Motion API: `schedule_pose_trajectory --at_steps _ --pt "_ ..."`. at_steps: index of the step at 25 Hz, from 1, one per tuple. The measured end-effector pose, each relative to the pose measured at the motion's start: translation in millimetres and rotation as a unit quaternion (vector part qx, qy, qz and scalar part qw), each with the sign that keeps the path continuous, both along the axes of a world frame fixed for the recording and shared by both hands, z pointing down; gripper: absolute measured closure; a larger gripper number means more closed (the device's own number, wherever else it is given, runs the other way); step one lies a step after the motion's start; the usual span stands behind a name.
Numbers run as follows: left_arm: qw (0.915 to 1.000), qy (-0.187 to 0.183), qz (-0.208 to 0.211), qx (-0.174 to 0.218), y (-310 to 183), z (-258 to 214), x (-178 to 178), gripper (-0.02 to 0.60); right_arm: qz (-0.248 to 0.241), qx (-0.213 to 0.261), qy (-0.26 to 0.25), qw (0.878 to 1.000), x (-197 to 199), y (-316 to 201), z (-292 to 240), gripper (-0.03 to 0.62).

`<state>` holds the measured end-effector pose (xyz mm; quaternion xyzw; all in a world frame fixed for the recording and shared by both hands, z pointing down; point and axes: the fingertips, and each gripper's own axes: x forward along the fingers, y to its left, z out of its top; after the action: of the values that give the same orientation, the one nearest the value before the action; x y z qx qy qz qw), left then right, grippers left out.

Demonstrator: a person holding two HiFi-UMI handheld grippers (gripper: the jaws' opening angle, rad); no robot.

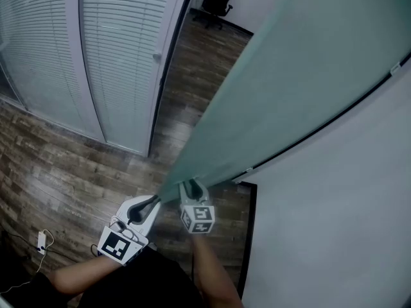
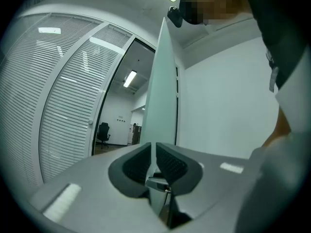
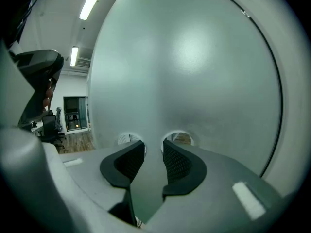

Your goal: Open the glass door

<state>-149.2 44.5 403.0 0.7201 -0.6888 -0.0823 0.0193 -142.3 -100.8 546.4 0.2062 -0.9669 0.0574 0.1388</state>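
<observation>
At the free edge of the frosted grey-green glass door [image 1: 289, 95], which stands partly swung off the white wall [image 1: 347, 223] above the wood-plank floor [image 1: 64, 165].

Right gripper [image 1: 192, 186]: jaws part-way apart, clamped across a door-coloured strip [image 3: 146, 188] on the panel face, just inside that edge. Probably the pull, not certain.

Left gripper [image 1: 153, 203]: fingers almost together, thin slit, nothing held. The upright door edge lies dead ahead of its tips, touching or nearly so.

Judgement: the right hand carries the swing; the left can only nudge the edge.
</observation>
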Motion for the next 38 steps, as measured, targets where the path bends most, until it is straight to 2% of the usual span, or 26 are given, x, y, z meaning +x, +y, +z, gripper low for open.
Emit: schedule_pose_trajectory --at_steps 3,11,14,17,21,23,25,26,30,32,34,38 --pt "0.9999 -0.003 0.011 0.004 0.6 -1.8 6.2 0.526 0.008 -0.005 -0.002 1.0 8.2 7.5 4.0 0.471" --pt "0.9992 0.002 0.041 0.006 -13.4 -2.3 23.8 0.482 0.022 -0.004 -0.01 1.0 36.8 19.8 4.4 0.47" --pt "0.9989 -0.005 0.045 -0.014 -17.1 3.0 30.7 0.471 0.023 -0.003 -0.01 1.0 45.7 25.2 3.6 0.47" --pt "0.9981 -0.008 0.06 -0.004 -22.9 -2.1 42.1 0.462 0.027 -0.002 -0.009 1.0 57.7 28.0 4.1 0.47" --pt "0.9964 -0.014 0.083 0.014 -24.7 4.4 52.8 0.462 0.031 0.0 -0.01 0.999 67.2 35.6 18.6 0.47" --pt "0.9952 -0.013 0.097 0.007 -27.9 4.9 57.1 0.462 0.031 0.0 -0.01 0.999 68.7 35.8 19.3 0.47" --pt "0.9943 -0.008 0.106 -0.007 -28.5 8.9 61.3 0.521 0.03 -0.002 -0.005 1.0 70.6 36.7 19.1 0.467" --pt "0.9941 -0.005 0.108 -0.012 -27.0 12.7 64.0 0.52 0.029 -0.004 -0.003 1.0 72.6 38.3 20.8 0.467" --pt "0.9913 -0.005 0.128 0.031 -21.5 9.9 82.0 0.522 0.027 0.003 0.008 1.0 86.0 45.0 32.4 0.456" --pt "0.9913 -0.011 0.13 0.015 -20.5 12.1 84.3 0.523 0.026 0.017 0.021 0.999 92.2 49.0 30.8 0.405" --pt "0.9914 -0.009 0.131 0.0 -19.5 5.4 85.3 0.523 0.028 0.024 0.032 0.999 99.7 55.6 21.9 0.399" --pt "0.9902 -0.002 0.14 0.003 -17.4 -4.9 96.3 0.52 0.047 0.017 0.035 0.998 123.8 67.7 14.8 0.399"
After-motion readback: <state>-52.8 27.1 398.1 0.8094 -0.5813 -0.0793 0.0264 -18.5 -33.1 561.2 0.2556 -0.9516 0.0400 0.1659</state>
